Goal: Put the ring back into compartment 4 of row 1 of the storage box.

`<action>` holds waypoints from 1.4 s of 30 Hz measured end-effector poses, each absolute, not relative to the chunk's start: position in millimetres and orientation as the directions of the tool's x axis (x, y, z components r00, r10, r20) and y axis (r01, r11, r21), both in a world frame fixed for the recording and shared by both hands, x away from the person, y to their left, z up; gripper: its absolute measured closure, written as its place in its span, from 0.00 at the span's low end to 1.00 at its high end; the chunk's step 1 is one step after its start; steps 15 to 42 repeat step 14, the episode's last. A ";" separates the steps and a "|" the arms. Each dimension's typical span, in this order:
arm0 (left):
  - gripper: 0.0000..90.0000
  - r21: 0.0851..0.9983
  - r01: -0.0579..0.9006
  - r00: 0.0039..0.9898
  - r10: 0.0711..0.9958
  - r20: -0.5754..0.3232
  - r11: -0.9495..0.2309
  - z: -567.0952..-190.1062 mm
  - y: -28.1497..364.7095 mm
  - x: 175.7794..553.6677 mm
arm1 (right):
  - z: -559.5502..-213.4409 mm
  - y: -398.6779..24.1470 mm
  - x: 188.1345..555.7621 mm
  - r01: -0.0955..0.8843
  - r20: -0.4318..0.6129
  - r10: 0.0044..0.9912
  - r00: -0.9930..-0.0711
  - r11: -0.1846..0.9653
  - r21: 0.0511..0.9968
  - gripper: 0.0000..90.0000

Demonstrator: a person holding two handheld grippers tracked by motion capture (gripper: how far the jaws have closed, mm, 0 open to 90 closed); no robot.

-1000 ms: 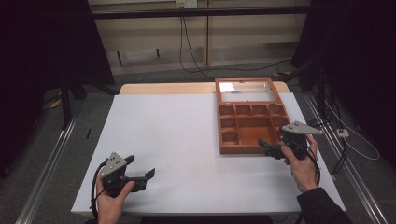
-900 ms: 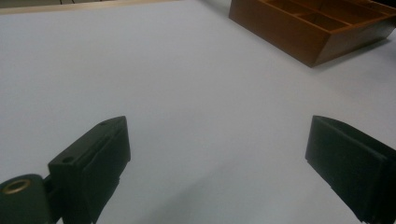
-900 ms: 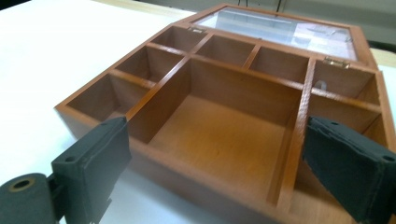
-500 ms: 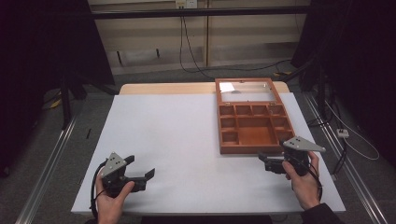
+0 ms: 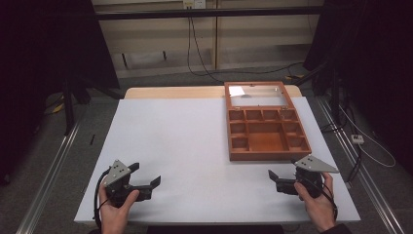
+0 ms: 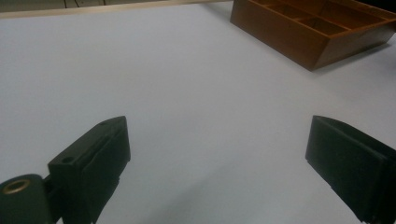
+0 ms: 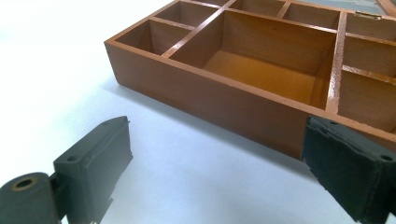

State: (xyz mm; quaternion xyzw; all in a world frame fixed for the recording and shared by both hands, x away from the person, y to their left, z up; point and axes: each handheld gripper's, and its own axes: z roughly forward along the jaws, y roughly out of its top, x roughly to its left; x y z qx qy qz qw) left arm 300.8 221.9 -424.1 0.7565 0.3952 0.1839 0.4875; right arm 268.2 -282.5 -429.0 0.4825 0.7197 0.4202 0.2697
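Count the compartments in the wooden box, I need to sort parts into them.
9 in the wooden box: four along the back row, two down each side below it, one large in the middle. None look hidden.

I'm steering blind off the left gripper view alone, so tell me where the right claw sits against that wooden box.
Observer: The right claw hovers over the white table just short of the wooden box, off its near right corner, not touching it.
Operator: Report its jaws.
Observer: Wide apart, nothing between them; the right gripper view shows the box's near wall through the gap.
Operator: Give me the lid.
Observer: Swung fully open behind the box, its clear panel lying back past the far row of compartments.
Operator: Check the compartments.
Observer: The large middle compartment and the small ones around it look empty in the high view and the right gripper view.
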 end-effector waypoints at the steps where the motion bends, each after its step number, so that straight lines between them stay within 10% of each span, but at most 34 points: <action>1: 0.07 0.884 0.420 0.618 0.778 -0.112 -0.206 -424.3 221.6 300.9 | -431.3 -282.7 266.9 0.465 0.019 0.923 -0.385 0.176 0.868 0.10; 42: 0.07 0.881 0.431 0.607 0.785 -0.124 -0.194 -424.8 224.3 302.2 | -439.9 -281.2 265.0 0.464 0.021 0.919 -0.393 0.179 0.867 0.10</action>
